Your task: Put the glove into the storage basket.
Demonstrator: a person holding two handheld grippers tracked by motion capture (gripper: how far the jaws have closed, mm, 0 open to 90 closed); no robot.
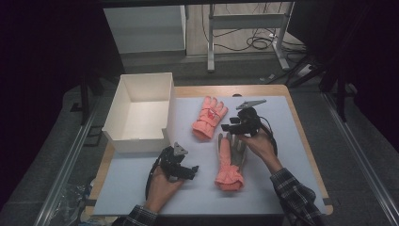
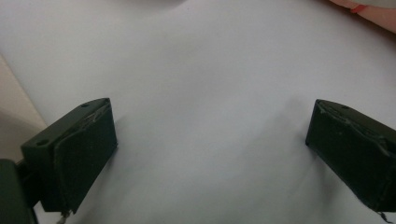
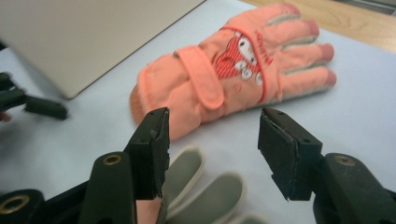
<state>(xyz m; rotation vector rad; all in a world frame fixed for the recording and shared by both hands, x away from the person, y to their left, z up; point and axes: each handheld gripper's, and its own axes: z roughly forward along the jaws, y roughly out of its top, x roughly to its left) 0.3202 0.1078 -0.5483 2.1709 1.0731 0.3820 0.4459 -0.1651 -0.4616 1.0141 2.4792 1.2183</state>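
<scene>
Right gripper [image 1: 234,126] hovers, jaws apart, over the grey-palmed glove [image 1: 230,161]; closing on it likely comes next; left gripper [image 1: 187,170] gapes empty

Dim and murky in the high view — surroundings sunk into near-black at both sides, only the pale grey-white table mat [image 1: 197,188] and the open white cardboard box [image 1: 139,113] catching soft overhead light, with mild grain and softness throughout. Brighter, evenly lit from above in the left gripper view, faint soft-edged shadows spreading under the two black padded jaws, slight blur toward the corners. Sharp on the far salmon-pink padded glove with the cartoon patch [image 3: 233,70] in the right gripper view — blurred on the near grey-palmed glove fingers [image 3: 205,191] and the jaw bases.
</scene>
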